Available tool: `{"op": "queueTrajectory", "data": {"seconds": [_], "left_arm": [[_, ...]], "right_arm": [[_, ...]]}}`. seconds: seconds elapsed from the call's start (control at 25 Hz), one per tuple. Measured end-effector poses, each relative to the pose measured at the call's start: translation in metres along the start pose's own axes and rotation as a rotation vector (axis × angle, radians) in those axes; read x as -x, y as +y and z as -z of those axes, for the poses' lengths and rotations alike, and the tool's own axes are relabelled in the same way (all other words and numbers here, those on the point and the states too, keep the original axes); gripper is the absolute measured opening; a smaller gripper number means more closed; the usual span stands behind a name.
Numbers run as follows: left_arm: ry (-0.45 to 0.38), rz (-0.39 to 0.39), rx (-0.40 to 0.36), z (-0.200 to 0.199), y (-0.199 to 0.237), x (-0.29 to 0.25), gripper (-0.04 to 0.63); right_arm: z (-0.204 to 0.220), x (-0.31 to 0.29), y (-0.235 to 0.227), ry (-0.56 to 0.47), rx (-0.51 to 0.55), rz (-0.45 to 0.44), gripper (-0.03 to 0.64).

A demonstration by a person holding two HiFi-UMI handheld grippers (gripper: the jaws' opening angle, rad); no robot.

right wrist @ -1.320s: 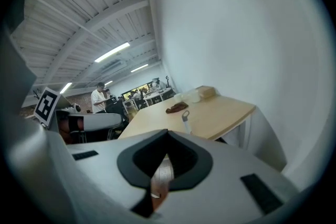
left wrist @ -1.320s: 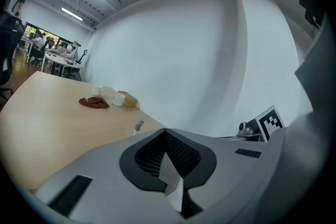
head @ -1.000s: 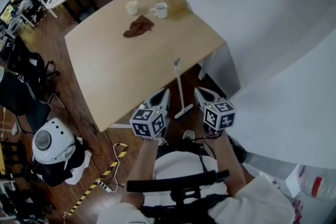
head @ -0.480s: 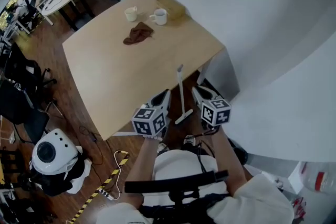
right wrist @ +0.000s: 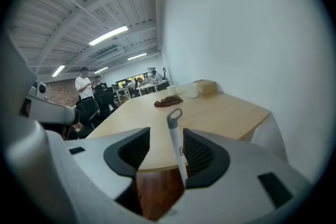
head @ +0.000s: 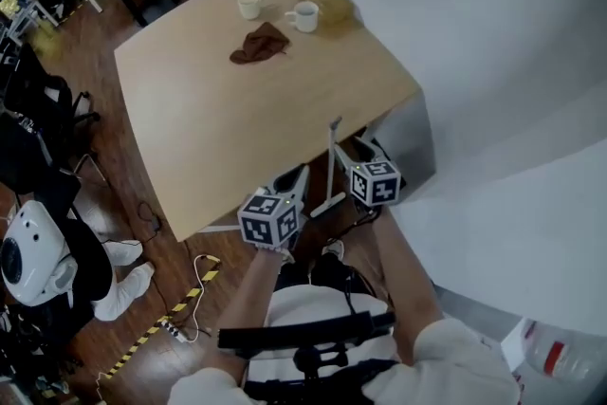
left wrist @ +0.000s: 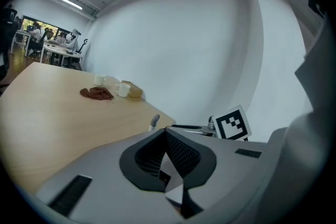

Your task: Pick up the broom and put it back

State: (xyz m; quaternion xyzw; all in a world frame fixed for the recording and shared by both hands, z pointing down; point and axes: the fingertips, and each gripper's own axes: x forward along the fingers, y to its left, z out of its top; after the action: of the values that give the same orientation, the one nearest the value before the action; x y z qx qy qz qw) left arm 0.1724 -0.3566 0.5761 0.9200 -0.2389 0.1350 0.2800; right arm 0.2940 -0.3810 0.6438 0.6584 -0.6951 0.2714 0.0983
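Broom [right wrist: 176, 150] between opening jaws of right gripper [right wrist: 164, 147] — beside its right-side pad [right wrist: 202, 153].

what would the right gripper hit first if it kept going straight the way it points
The broom handle: it stands between the right gripper's opening jaws. Beyond it lies the table's edge, though depth is unclear.
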Motion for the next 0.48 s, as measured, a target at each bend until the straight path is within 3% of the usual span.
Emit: {"op": "queueTrajectory", "data": {"seconds": [0.4, 0.48], "left_arm": [[-0.025, -0.045, 0.026, -0.001, 0.016, 0.004, -0.011], [-0.028, -0.05, 0.024, -0.001, 0.017, 0.009, -0.011]], "right_arm": [[0.015, -0.085, -0.016, 0.091, 0.098, 0.075, 0.236], [0.019, -0.092, -0.018, 0.099, 0.102, 0.076, 0.212]]}}
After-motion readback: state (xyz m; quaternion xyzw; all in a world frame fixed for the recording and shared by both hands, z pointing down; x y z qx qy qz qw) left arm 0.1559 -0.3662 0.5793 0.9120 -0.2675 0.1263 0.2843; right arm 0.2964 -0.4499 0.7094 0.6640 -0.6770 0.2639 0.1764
